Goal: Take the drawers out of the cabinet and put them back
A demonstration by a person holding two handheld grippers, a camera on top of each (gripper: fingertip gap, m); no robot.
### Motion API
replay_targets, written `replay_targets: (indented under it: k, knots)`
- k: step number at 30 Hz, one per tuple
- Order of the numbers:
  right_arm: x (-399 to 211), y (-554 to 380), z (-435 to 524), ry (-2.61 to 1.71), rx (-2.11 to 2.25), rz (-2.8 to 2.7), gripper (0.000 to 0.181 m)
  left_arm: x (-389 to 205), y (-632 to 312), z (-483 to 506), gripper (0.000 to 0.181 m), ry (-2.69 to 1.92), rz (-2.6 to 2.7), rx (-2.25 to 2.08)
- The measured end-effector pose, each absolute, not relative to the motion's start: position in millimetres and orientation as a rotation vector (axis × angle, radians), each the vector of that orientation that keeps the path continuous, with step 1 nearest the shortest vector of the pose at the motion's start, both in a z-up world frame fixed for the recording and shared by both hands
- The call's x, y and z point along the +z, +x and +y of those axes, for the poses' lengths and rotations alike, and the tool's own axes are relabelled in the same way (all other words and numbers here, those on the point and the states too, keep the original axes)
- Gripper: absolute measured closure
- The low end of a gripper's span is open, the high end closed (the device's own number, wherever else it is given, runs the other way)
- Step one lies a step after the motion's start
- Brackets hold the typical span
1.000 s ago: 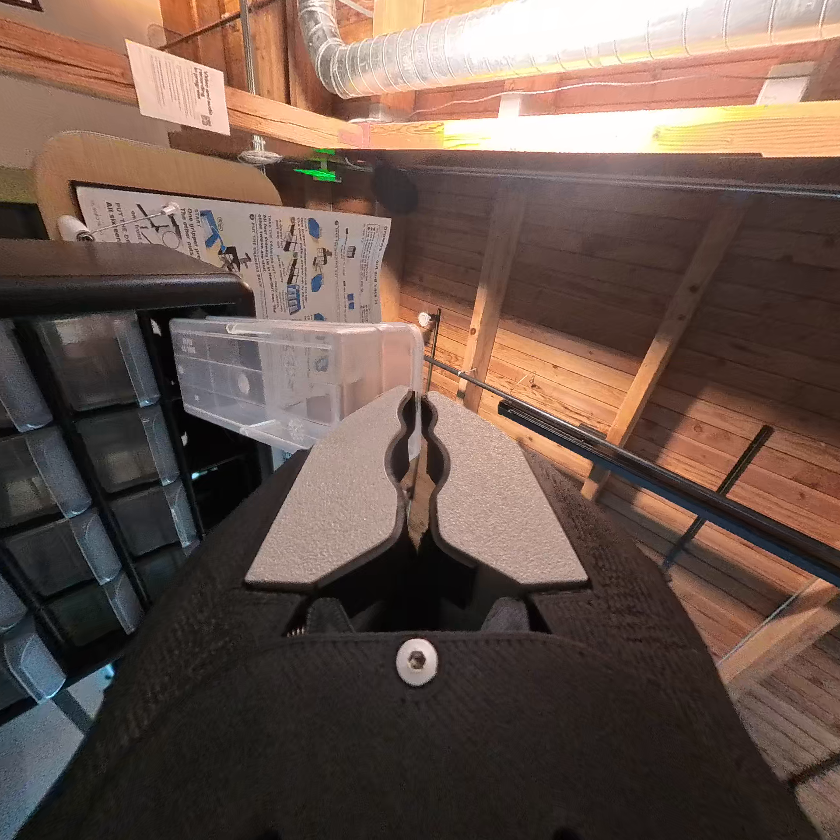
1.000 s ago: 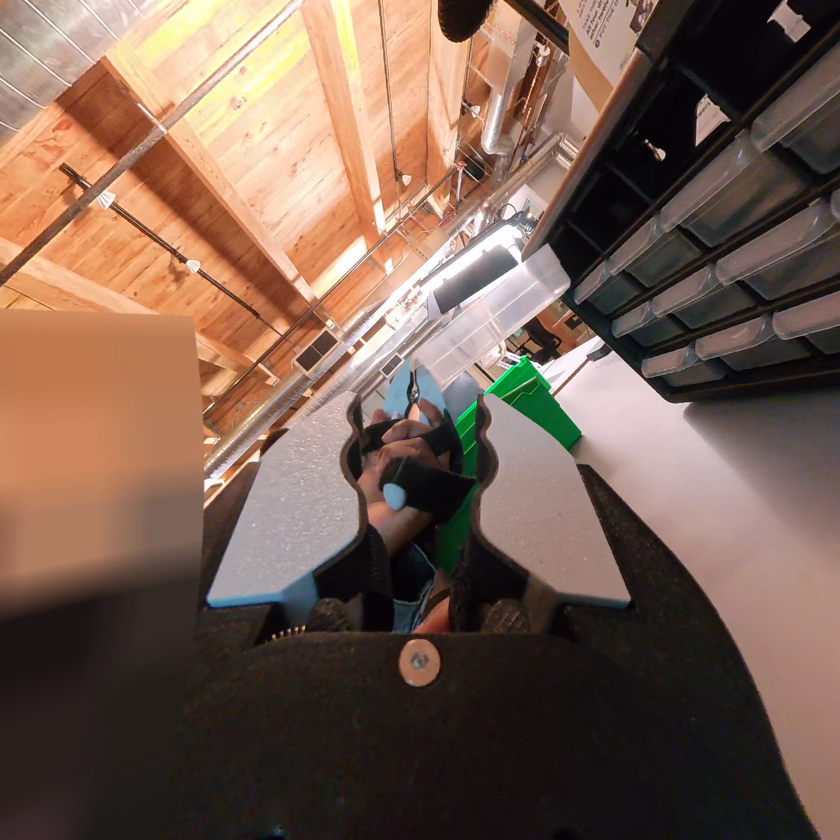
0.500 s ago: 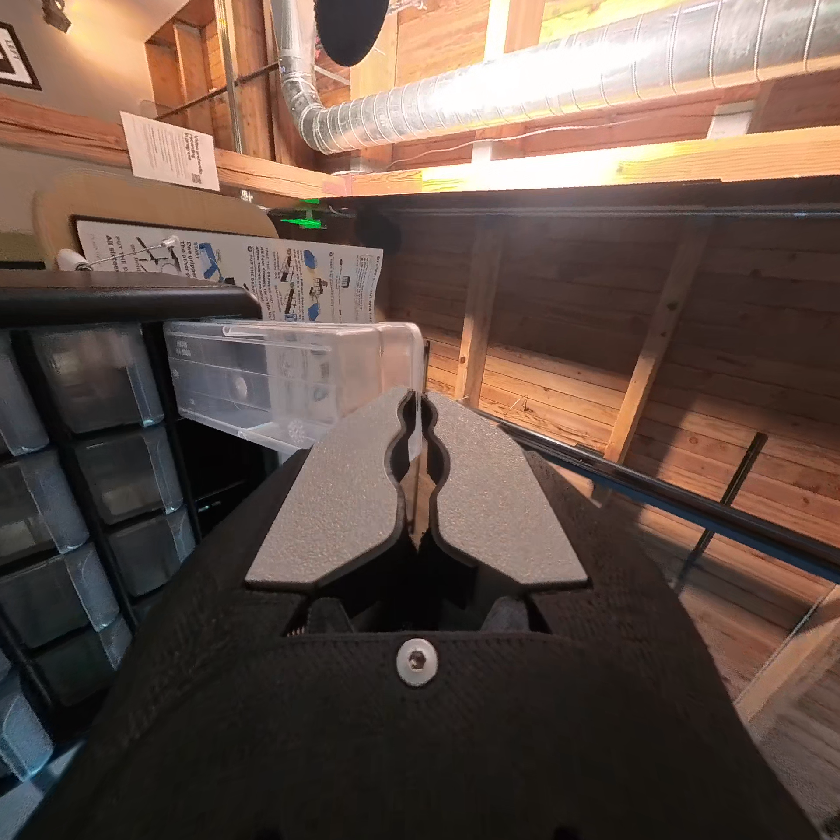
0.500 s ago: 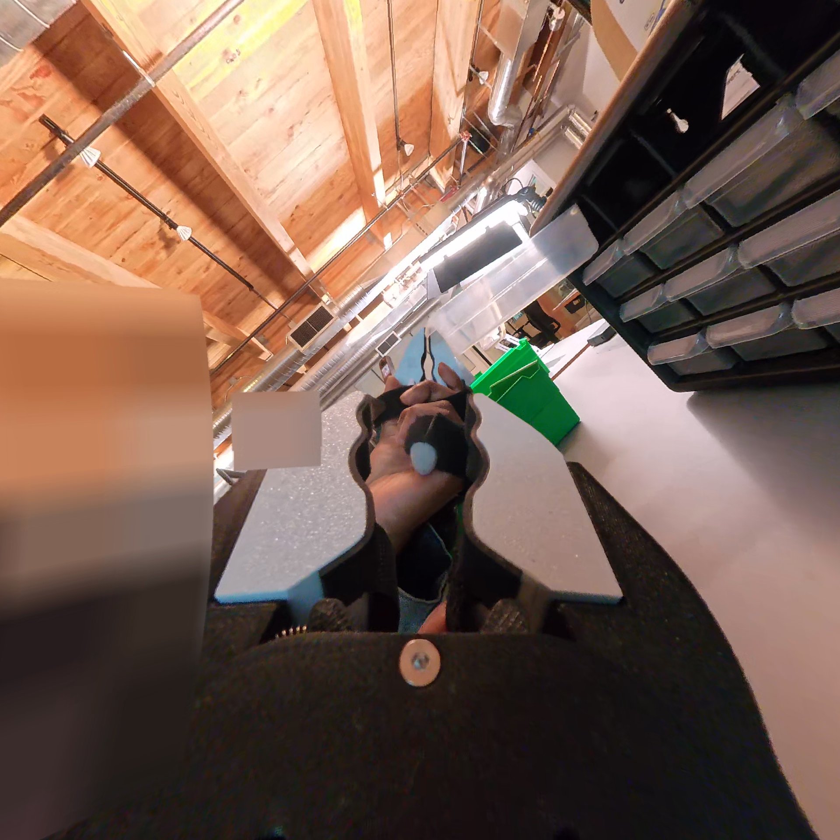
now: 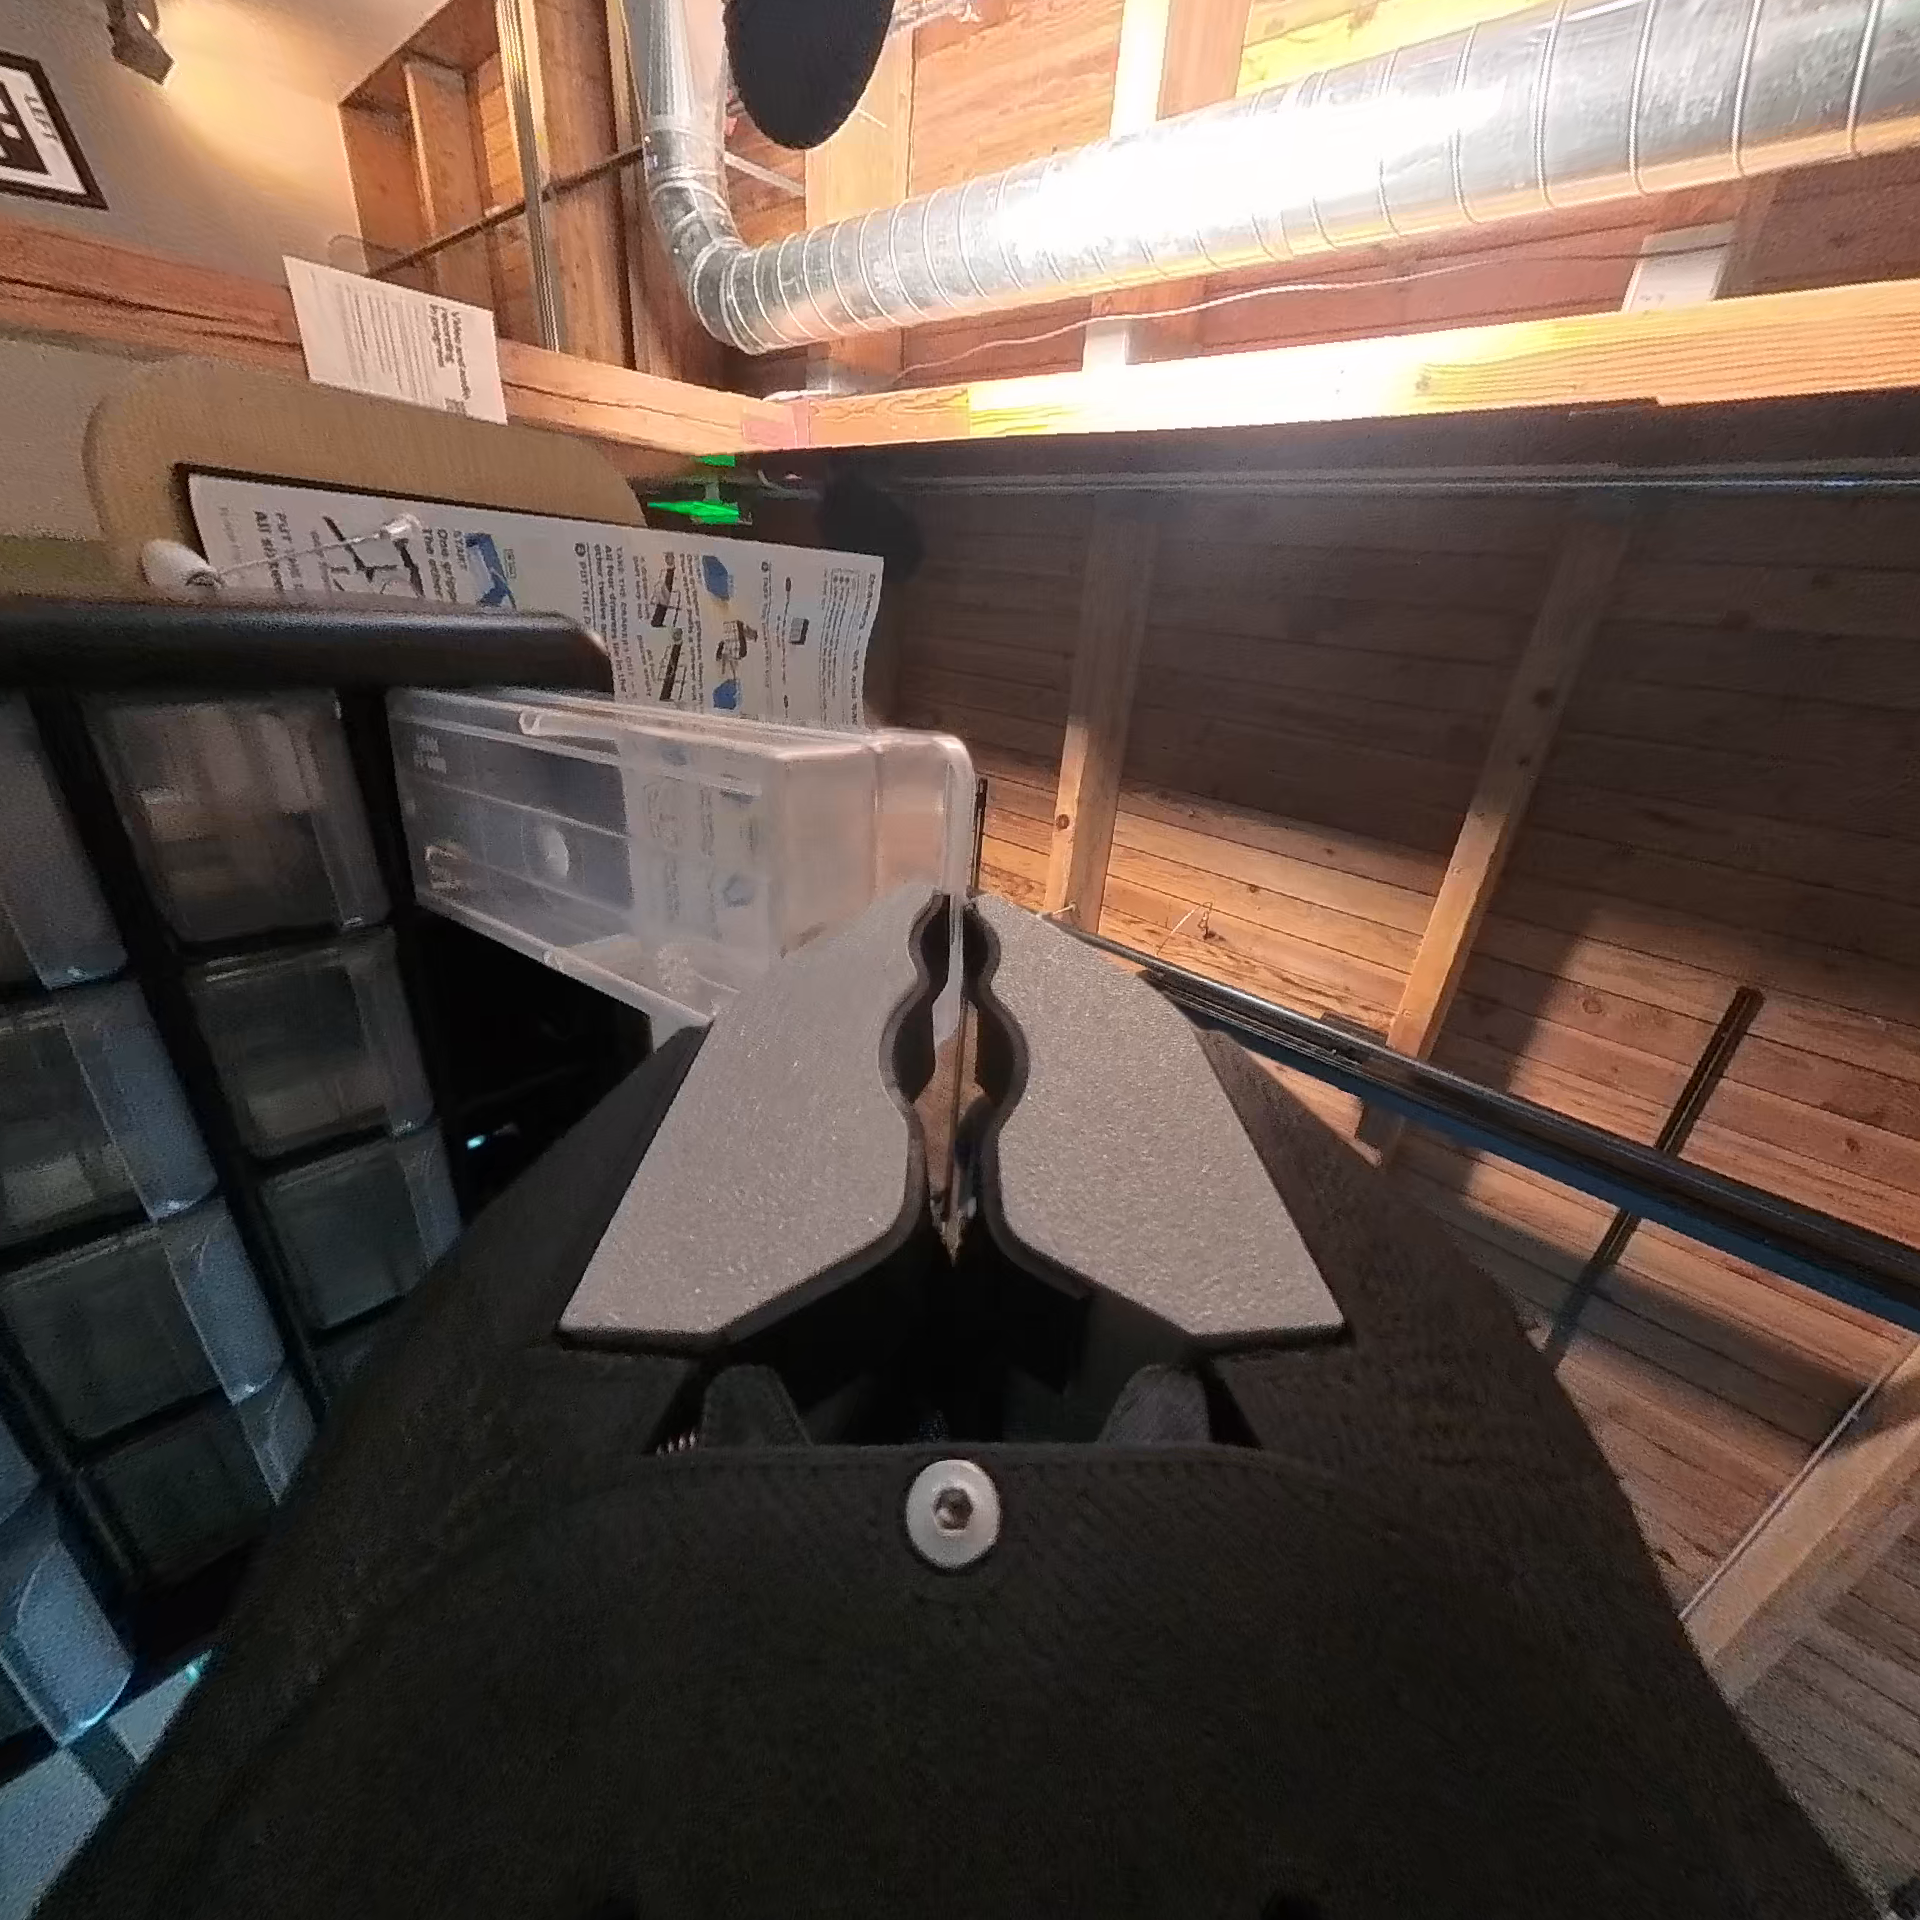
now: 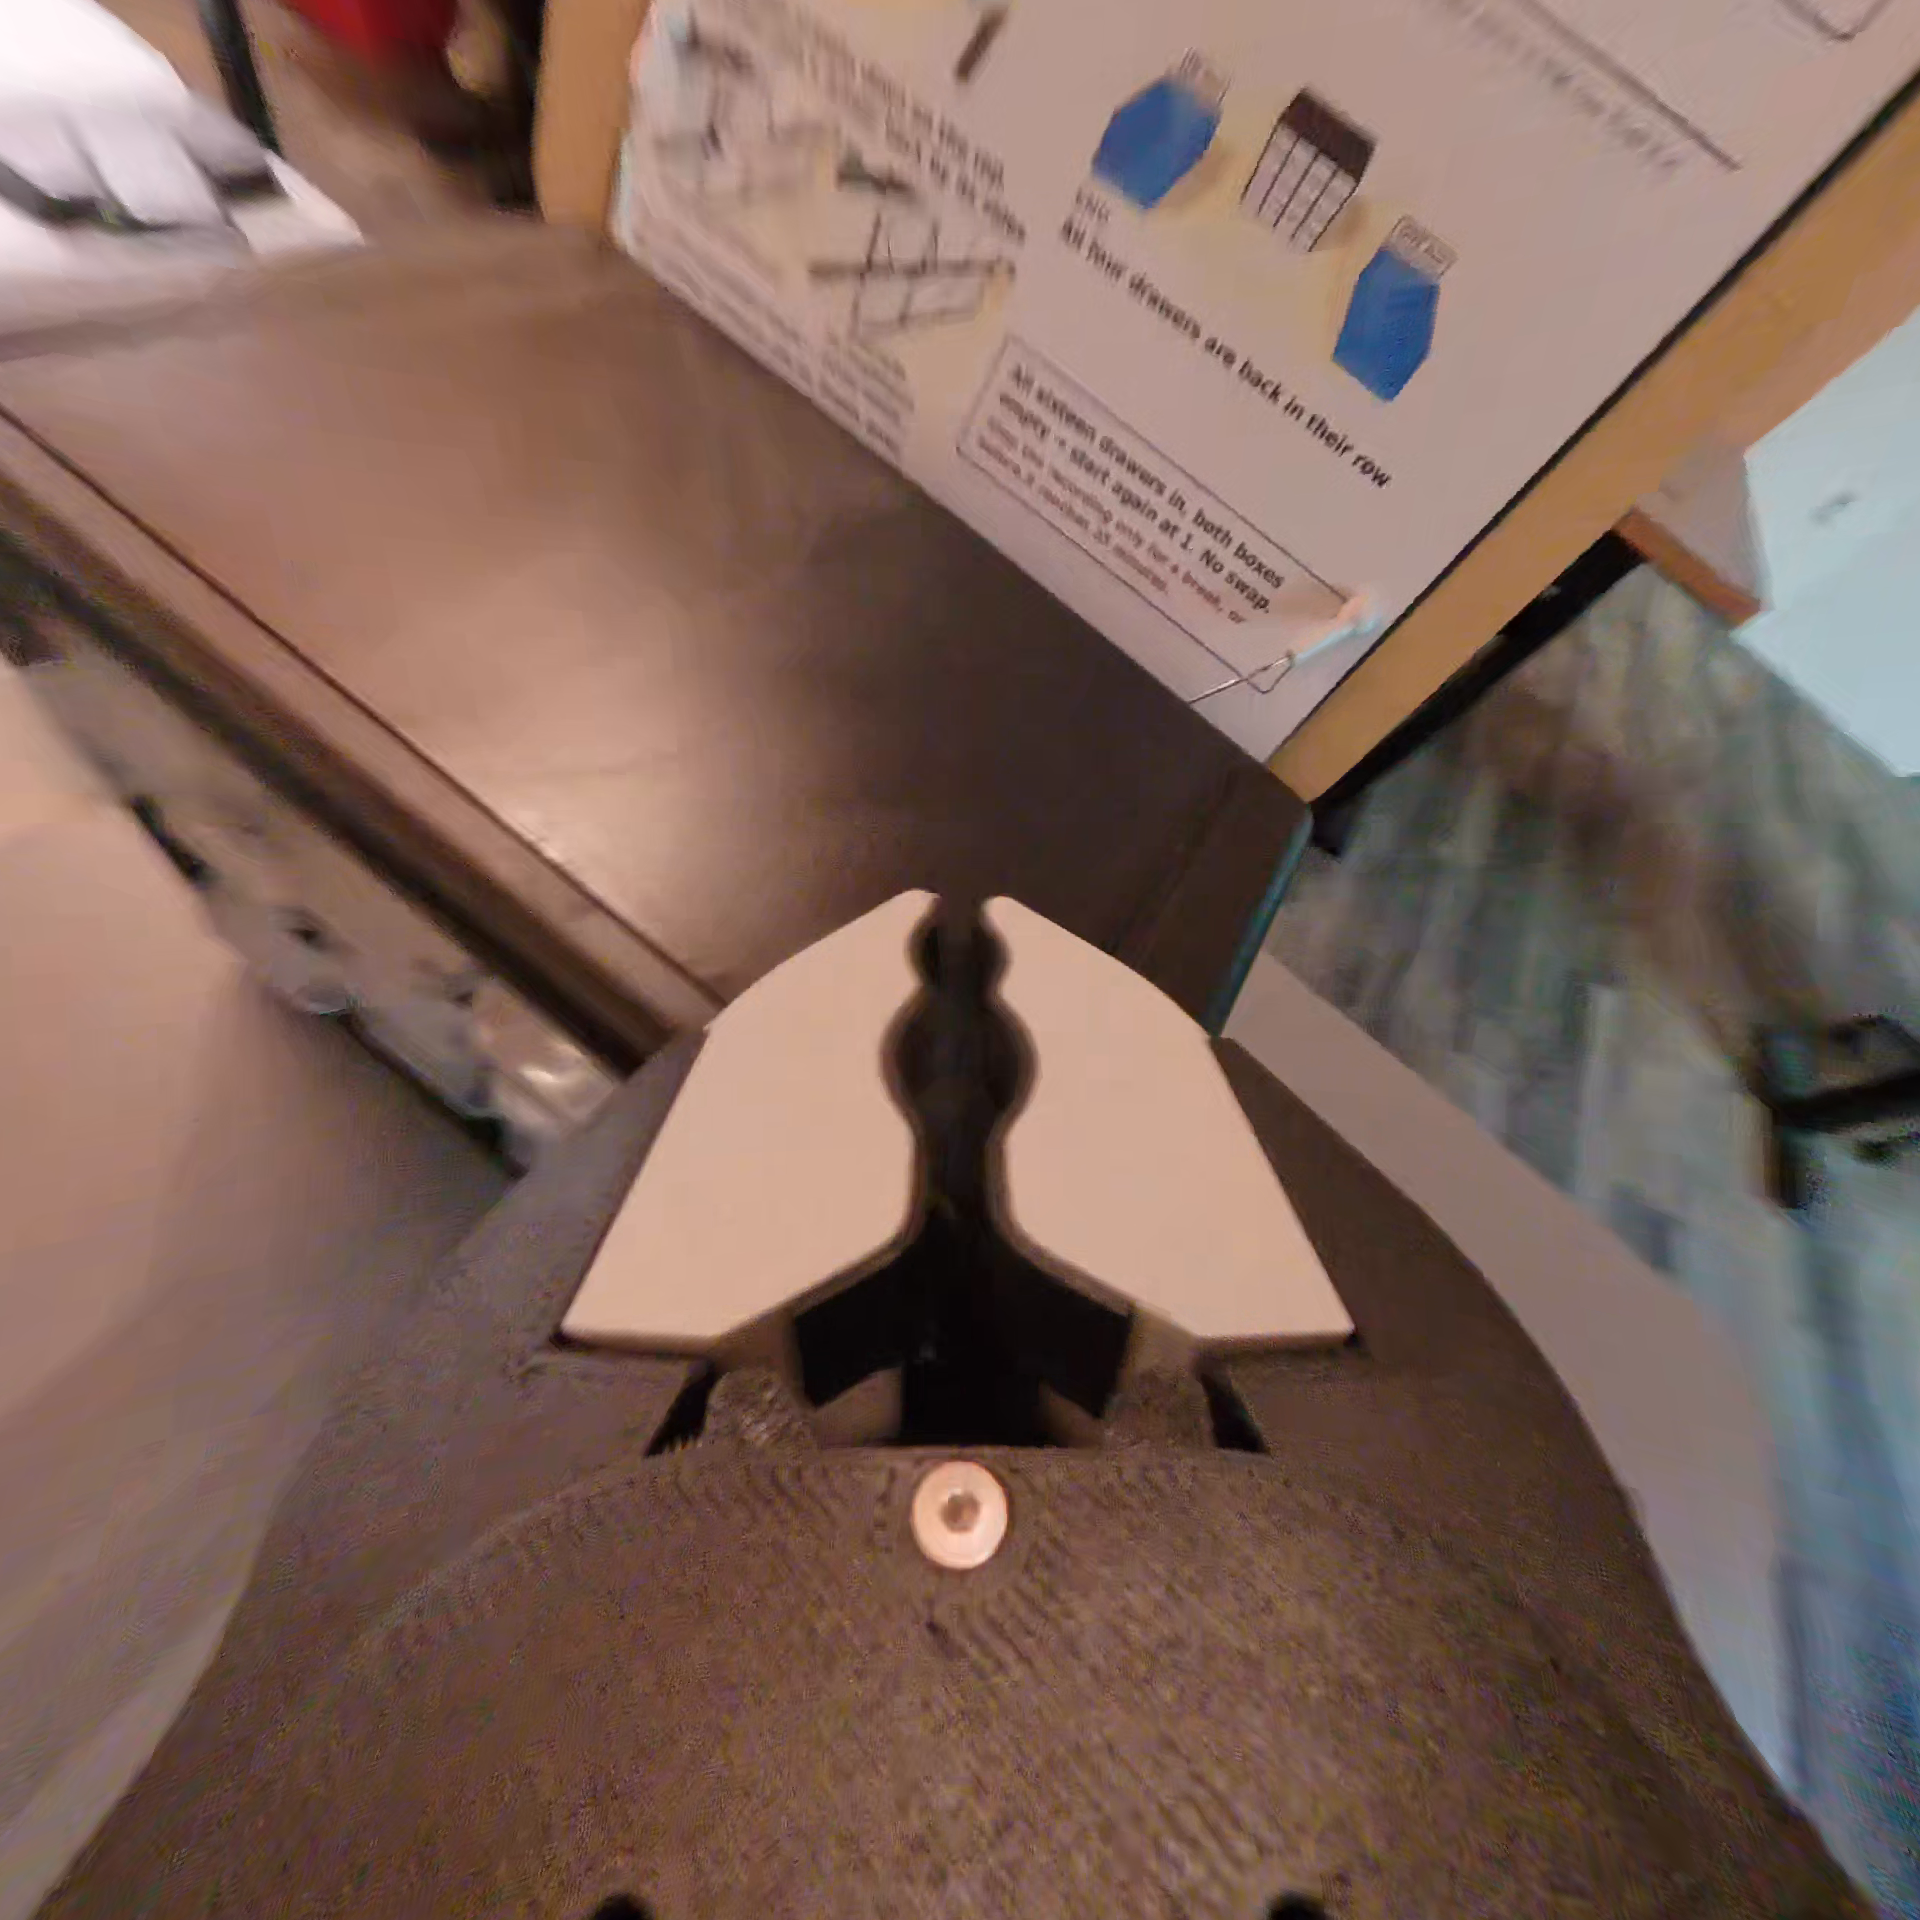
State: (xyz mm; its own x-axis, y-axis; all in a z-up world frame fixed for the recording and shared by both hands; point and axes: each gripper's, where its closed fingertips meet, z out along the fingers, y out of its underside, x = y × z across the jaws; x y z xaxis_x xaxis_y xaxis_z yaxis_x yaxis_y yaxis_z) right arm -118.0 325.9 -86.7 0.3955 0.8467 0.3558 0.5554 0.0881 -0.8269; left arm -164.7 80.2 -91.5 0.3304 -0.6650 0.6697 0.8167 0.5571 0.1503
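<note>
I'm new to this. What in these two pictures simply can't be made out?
- Left wrist view: the clear drawer is pinched by the left gripper; its contents are unclear through the plastic.
- Left wrist view: the cabinet is cut off by the left edge.
- Right wrist view: motion blur smears everything left of the right gripper.

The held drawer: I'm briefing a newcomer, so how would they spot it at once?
Find the black cabinet full of small clear drawers. At its top row, one clear drawer juts far out of its slot. Unlike its seated neighbours, its front lip is pinched in the left gripper.
</note>
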Motion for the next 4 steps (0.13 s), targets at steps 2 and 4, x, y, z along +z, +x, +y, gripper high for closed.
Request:
replay_targets:
  k: [2,4]
  knots:
    - [-86.5,-124.7,325.1,-1.542,0.290,-1.292,0.177,-92.2,-159.2,84.7,0.179,-0.244,-0.745,-0.993]
    - [-86.5,-125.5,323.9,-1.556,0.290,-1.292,0.180,-94.1,-154.9,88.1,0.179,-0.231,-0.759,-1.032]
